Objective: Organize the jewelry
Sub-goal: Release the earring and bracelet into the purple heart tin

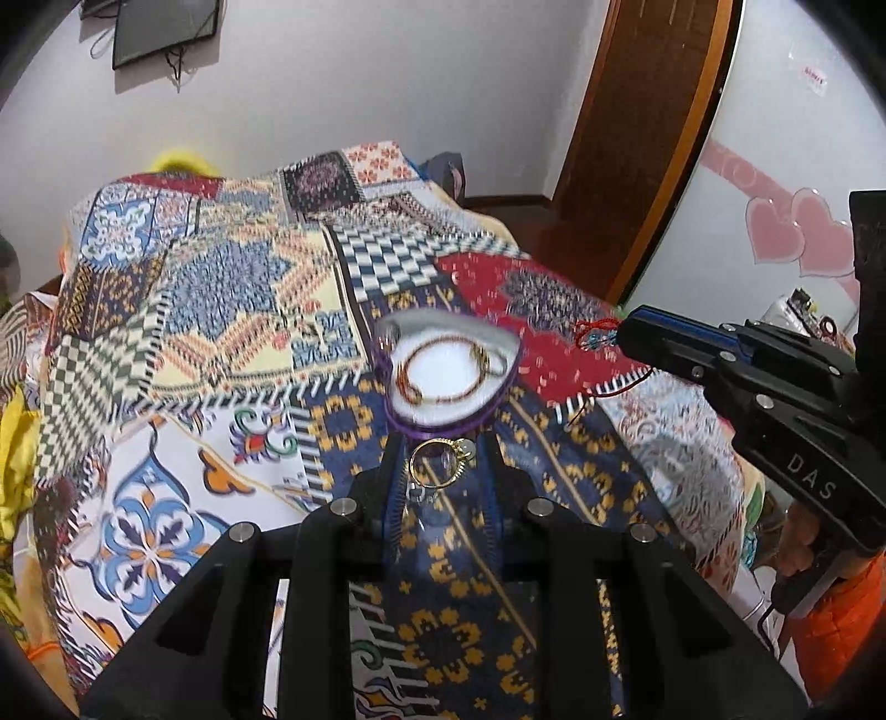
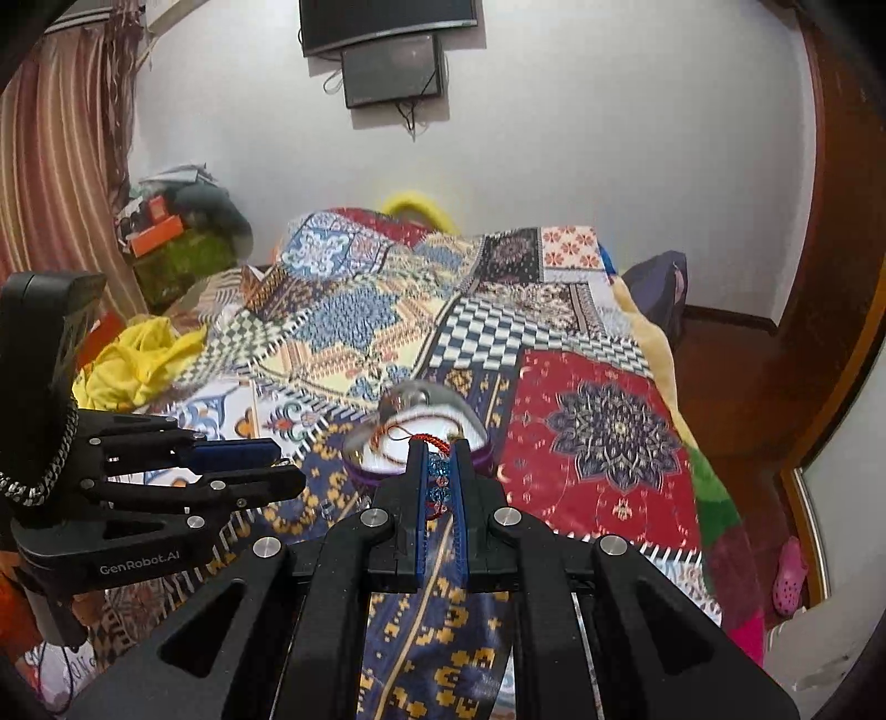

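A purple heart-shaped box (image 1: pixel 449 372) with a white lining lies open on the patterned bedspread and holds a thin beaded bracelet (image 1: pixel 443 363). My left gripper (image 1: pixel 443 462) is just in front of the box, shut on gold rings (image 1: pixel 440 461). My right gripper (image 2: pixel 440 471) is shut on a red cord bracelet with blue beads (image 2: pixel 437 482), just short of the box (image 2: pixel 421 437). In the left wrist view the right gripper (image 1: pixel 626 332) is to the right of the box, with the red cord (image 1: pixel 595 332) hanging at its tip.
The patchwork bedspread (image 1: pixel 221 310) covers the bed. Yellow cloth (image 2: pixel 138 360) lies at the bed's left side. A wooden door (image 1: pixel 637 138) and a wardrobe with pink hearts (image 1: pixel 797 232) stand to the right. A TV (image 2: pixel 387 22) hangs on the far wall.
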`<state>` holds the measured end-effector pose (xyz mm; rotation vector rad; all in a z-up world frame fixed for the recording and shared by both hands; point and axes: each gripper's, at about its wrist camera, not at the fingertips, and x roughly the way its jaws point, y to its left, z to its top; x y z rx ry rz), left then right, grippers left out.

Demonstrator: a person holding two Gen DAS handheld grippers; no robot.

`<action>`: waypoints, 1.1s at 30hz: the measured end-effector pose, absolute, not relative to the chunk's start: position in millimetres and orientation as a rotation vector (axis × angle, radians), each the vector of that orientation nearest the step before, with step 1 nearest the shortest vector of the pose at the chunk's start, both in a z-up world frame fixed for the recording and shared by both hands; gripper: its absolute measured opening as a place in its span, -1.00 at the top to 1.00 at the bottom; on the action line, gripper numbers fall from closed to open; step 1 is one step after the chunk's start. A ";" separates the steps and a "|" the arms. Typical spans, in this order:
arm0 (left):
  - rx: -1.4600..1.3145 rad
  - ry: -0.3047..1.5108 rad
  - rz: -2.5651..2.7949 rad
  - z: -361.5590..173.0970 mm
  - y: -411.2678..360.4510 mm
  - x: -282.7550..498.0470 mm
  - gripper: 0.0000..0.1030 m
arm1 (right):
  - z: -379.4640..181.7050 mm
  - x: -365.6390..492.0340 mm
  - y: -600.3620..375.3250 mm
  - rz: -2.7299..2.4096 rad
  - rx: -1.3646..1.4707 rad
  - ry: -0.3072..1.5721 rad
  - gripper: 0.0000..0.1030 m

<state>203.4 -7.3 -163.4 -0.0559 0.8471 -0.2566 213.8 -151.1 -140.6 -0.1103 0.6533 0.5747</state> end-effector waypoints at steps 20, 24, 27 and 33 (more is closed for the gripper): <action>-0.071 0.807 -0.256 -157.2 1.0 244.7 0.54 | -127.0 253.2 -126.9 0.613 -0.085 0.600 0.87; -0.075 0.824 -0.261 -165.5 2.1 254.3 0.54 | -135.0 263.0 -122.5 0.623 -0.078 0.628 0.87; -0.080 0.843 -0.264 -172.5 2.5 260.7 0.54 | -142.8 271.6 -119.5 0.634 -0.072 0.664 0.87; -0.097 0.878 -0.285 -185.5 2.2 270.1 0.54 | -158.4 287.0 -117.0 0.655 -0.071 0.743 0.87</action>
